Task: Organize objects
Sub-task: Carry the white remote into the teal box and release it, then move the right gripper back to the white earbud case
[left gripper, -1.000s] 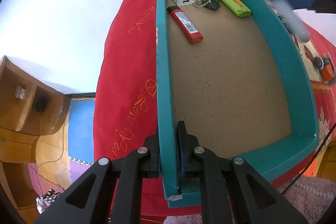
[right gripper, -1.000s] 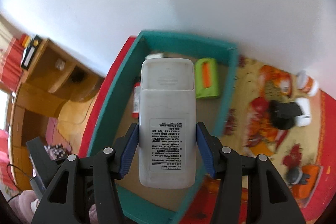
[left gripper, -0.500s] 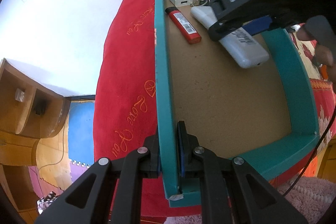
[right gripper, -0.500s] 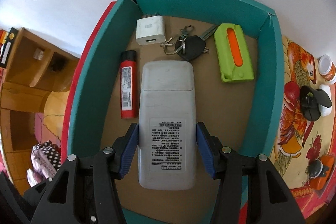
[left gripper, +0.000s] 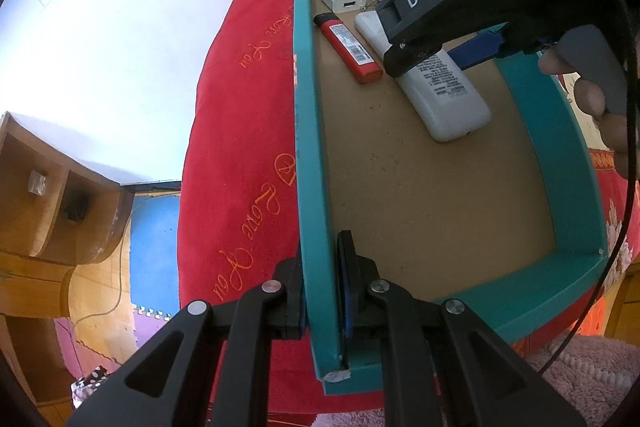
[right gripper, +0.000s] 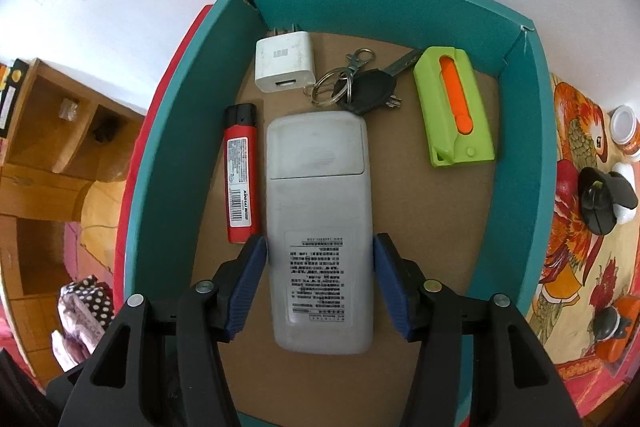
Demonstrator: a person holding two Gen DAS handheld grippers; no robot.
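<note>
Jaws first: my left gripper (left gripper: pixel 322 281) is clamped on the near left wall of the teal box (left gripper: pixel 310 147), one pad outside, one inside. On the right gripper (right gripper: pixel 320 283) the blue pads (right gripper: pixel 250 281) flank the white remote (right gripper: pixel 320 227); I see a thin gap on the right pad side, and I cannot tell from either view whether the left pad touches, so I cannot say if it grips or has let go.

Remote lies face down on the brown box floor, label side up, long axis running away from me. Just beside it on the left, the red lighter (right gripper: pixel 240 173), parallel. Beyond its far end: white charger (right gripper: pixel 285 66) by the far left corner, key bunch (right gripper: pixel 356 87) touching or nearly touching the remote's top edge, green cutter (right gripper: pixel 454 107) with orange slider near the right wall.

Hidden or poor: in the left view the right gripper's black body (left gripper: pixel 460 7) covers the keys almost wholly, the cutter entirely, and the middle of the remote (left gripper: pixel 448 95). Label print is too small to read. Outside the box, on the patterned cloth (right gripper: pixel 576 227), a small jar (right gripper: pixel 624 127) and dark objects sit at the frame edge, warped.

Pose: right gripper angled down into the box from the near right; fingers of the person's hand (left gripper: pixel 592 95) on its trigger. Left gripper low, level with the box wall.
</note>
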